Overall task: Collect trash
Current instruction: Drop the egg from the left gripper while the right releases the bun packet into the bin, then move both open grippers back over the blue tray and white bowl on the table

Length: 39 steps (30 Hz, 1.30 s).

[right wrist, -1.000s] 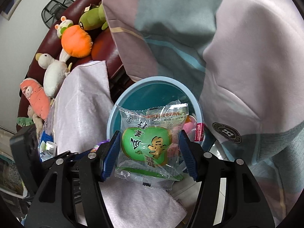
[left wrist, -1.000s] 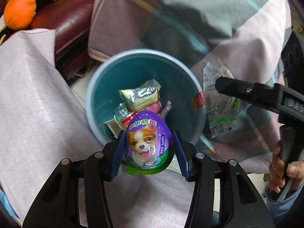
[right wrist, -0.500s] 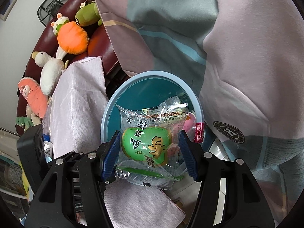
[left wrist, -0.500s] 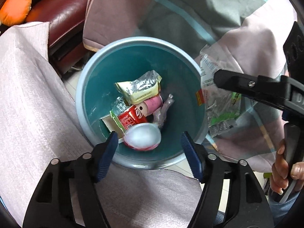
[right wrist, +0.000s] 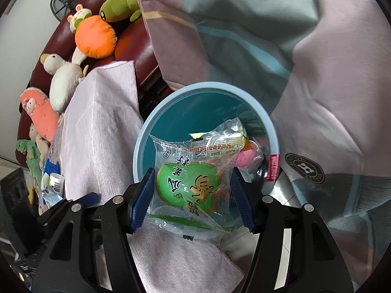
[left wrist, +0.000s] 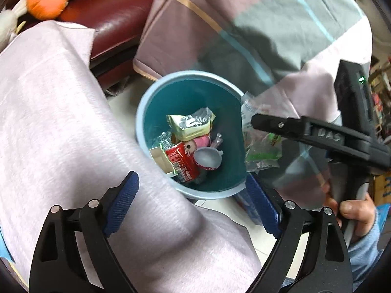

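Observation:
A light blue bin [left wrist: 146,112] with a teal inside stands on the floor and holds several wrappers, a red packet [left wrist: 182,162] and the dropped egg capsule [left wrist: 207,157], lying pale side up. My left gripper [left wrist: 193,202] is open and empty above the bin's near rim. My right gripper [right wrist: 193,199] is shut on a clear snack packet with a green label [right wrist: 188,183], held over the near edge of the bin [right wrist: 141,141]. The packet also shows in the left wrist view [left wrist: 262,146], by the bin's right rim.
A pink cloth-covered surface [left wrist: 61,134] lies left of and in front of the bin. A striped blanket [left wrist: 244,24] hangs behind it. A dark red sofa [right wrist: 61,31] with several plush toys is at the back left. A small white bottle [right wrist: 56,180] lies at the left.
My left gripper opened and let go of the purple egg capsule, which fell into the bin. The left gripper then drew back to the left. The right gripper keeps the packet over the bin.

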Available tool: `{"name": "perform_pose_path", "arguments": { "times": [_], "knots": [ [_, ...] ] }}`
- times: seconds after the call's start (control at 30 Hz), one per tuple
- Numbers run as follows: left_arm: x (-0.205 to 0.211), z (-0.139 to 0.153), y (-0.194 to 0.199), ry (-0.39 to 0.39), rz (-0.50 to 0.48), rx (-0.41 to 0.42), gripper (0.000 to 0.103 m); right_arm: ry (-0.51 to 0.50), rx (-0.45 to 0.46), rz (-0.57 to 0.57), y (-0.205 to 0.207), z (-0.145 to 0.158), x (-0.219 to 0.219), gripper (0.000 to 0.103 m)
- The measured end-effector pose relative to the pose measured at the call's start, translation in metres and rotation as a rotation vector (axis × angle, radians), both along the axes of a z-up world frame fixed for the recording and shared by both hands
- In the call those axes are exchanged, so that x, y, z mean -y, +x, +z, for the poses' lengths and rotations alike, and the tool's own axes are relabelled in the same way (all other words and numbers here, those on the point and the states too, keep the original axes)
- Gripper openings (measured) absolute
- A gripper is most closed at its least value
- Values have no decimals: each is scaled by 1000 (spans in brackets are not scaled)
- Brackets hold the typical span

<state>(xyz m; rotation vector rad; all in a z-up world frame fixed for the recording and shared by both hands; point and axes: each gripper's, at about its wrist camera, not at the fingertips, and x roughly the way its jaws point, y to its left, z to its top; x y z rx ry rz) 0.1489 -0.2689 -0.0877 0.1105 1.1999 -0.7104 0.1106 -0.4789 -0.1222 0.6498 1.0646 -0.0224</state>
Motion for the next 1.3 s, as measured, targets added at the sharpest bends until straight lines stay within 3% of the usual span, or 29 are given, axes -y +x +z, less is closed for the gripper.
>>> {"name": "perform_pose_path", "arguments": {
  "times": [0.43, 0.8, 1.3],
  "knots": [
    [-51, 13, 1, -81, 115, -22, 92, -26, -36, 15, 6, 10, -24, 76],
    [-101, 35, -14, -141, 188, 16, 92, -81, -17, 67, -4, 43, -61, 76],
    [-221, 52, -31, -184, 385, 67, 95, -160, 22, 255, 11, 83, -169, 76]
  ]
}}
